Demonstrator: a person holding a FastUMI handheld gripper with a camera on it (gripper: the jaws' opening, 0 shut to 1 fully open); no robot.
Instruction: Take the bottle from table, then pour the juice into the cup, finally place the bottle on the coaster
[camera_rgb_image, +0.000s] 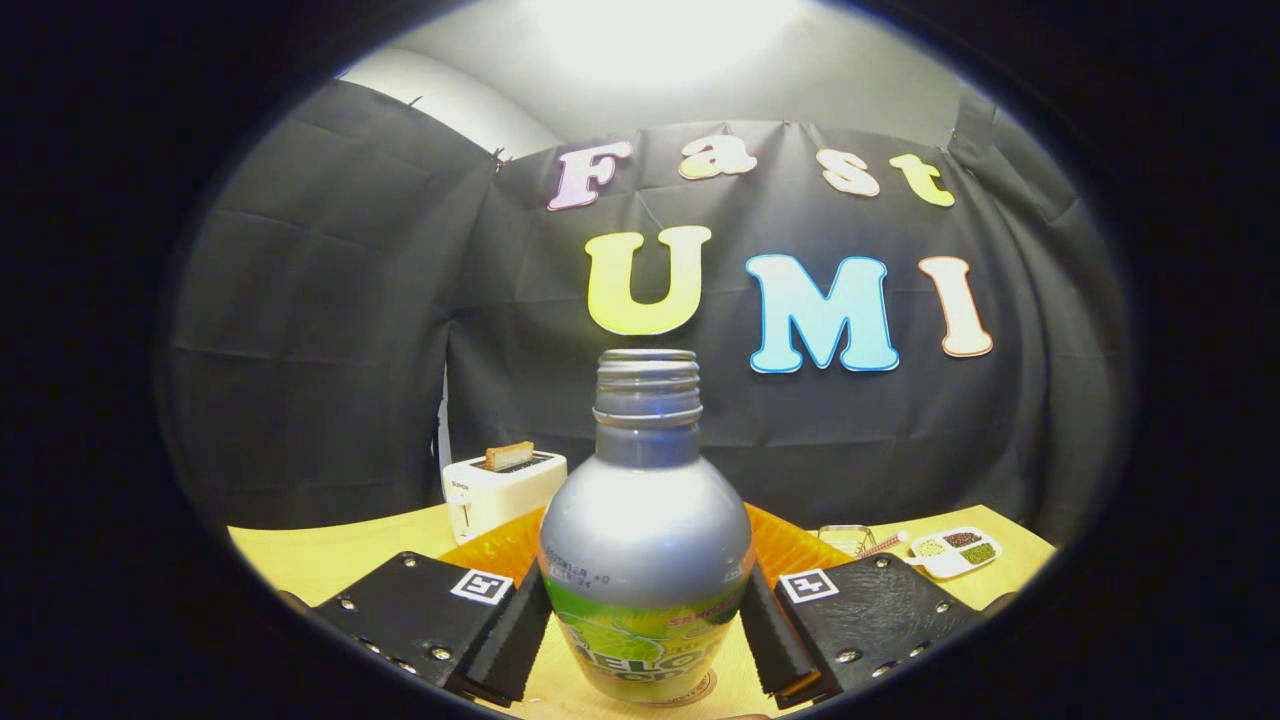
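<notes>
A silver bottle (645, 540) with a green label and no cap stands upright between my fingers. My gripper (645, 630) is shut on the bottle, one pad (520, 630) on its left side and the other on its right, low on the body. Under the bottle's base peeks the rim of a round brown coaster (708, 690) on the yellow table (310, 560). I cannot tell whether the base rests on the coaster. A small clear glass cup (845, 538) stands beyond the fingers, to the right of the bottle.
Right behind the bottle lies an orange tray (790, 550). A white toaster (500, 492) with a slice of toast stands at the back left. At the back right, beside the cup, sit a striped straw (885, 545) and a white divided dish (955, 552) of beans.
</notes>
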